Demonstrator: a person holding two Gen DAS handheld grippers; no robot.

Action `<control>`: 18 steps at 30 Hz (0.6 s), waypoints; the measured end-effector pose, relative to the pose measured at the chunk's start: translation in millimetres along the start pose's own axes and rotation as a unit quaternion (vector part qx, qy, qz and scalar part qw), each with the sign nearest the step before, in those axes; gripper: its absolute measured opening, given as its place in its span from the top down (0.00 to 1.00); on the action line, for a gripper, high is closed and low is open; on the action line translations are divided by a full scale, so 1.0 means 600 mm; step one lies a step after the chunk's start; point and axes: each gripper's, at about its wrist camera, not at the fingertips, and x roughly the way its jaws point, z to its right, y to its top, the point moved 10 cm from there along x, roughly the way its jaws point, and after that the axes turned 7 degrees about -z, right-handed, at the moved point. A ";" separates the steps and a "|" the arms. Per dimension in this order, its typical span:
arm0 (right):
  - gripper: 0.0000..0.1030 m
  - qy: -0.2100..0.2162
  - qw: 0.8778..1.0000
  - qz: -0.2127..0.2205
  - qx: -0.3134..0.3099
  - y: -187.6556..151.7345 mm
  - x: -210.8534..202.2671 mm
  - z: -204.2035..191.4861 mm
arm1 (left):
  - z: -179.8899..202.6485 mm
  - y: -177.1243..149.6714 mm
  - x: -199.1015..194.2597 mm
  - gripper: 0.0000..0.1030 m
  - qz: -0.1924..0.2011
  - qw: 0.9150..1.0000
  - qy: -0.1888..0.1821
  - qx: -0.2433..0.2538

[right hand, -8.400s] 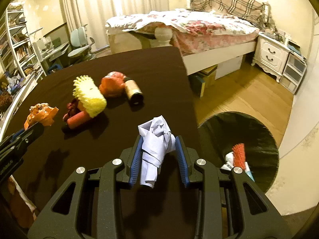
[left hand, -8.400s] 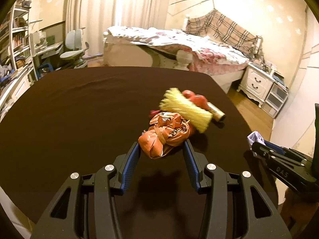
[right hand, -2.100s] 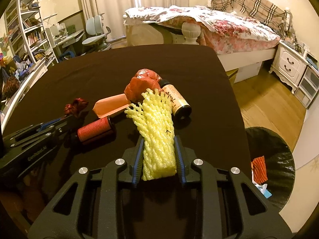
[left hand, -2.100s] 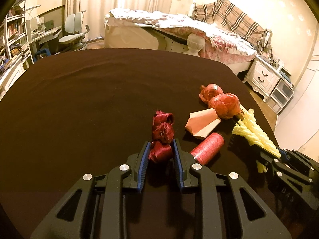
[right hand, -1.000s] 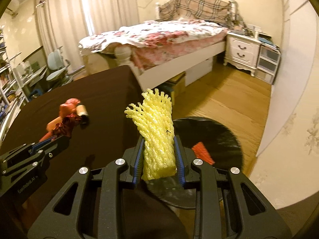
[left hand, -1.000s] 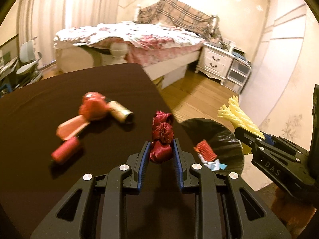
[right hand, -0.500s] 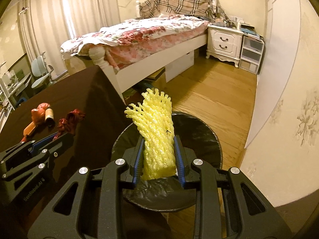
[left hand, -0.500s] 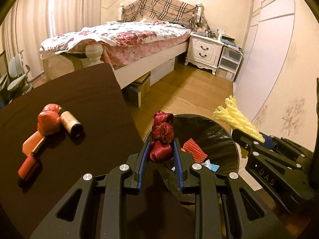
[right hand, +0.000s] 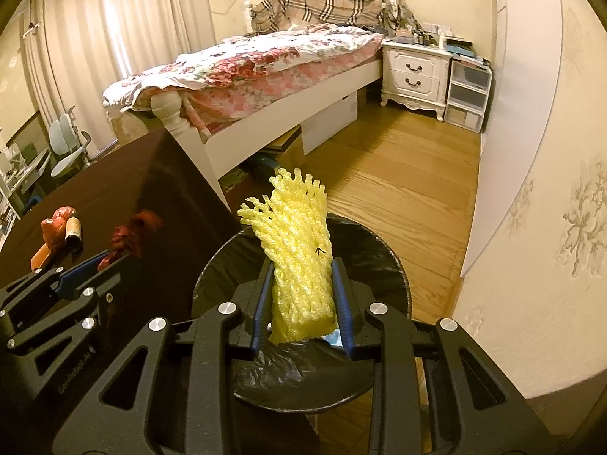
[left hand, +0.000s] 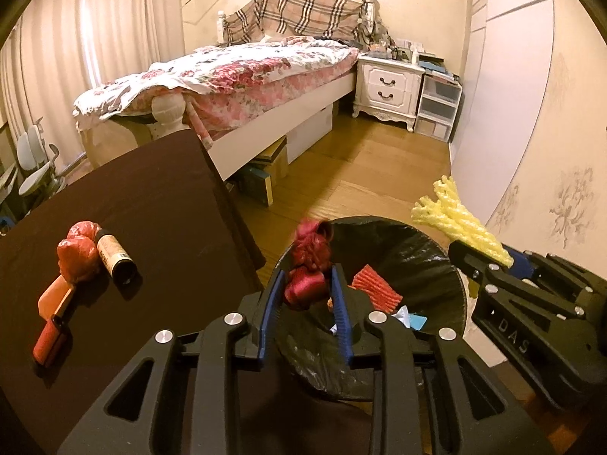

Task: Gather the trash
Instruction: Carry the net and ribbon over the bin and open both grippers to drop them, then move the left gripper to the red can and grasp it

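Trash bin, round, lined with black plastic bag (left hand: 425,250)

Left wrist view: bin at lower centre of frame. Left gripper (left hand: 306,295) has swung off the table to above it; jaws have just been opening, and the knotted dark-red ribbon wad (left hand: 308,271) is loose and blurred between them, right pad clear of it. Judged: drop under way. Red ridged scrap (left hand: 376,289) already inside. Brown-clothed table (left hand: 159,197) at left carries an orange-red crumpled bag (left hand: 77,252), brown cardboard tube (left hand: 114,256), red roll (left hand: 51,339).

Right wrist view: right gripper (right hand: 303,303) above bin (right hand: 383,261), clamped on the yellow foam fruit net (right hand: 299,261), though just easing. Wooden floor (right hand: 398,185), floral-quilted bed (right hand: 265,60), white nightstand (right hand: 415,72) in upper frame
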 end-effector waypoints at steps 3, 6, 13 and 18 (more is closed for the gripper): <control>0.65 -0.004 1.000 0.000 0.001 0.000 -0.001 0.001 | -0.003 -0.001 -0.007 0.47 0.006 1.000 0.005 -0.003; 0.58 -0.010 1.000 0.002 0.002 -0.002 -0.004 0.004 | -0.004 0.000 -0.013 0.37 0.010 1.000 0.010 -0.004; 0.50 -0.013 1.000 0.004 0.003 -0.006 -0.010 0.000 | -0.025 -0.006 -0.024 0.29 0.016 0.999 0.039 -0.005; 0.50 -0.003 1.000 -0.001 -0.007 -0.015 -0.011 -0.025 | -0.059 -0.020 -0.036 0.29 0.017 0.998 0.055 -0.018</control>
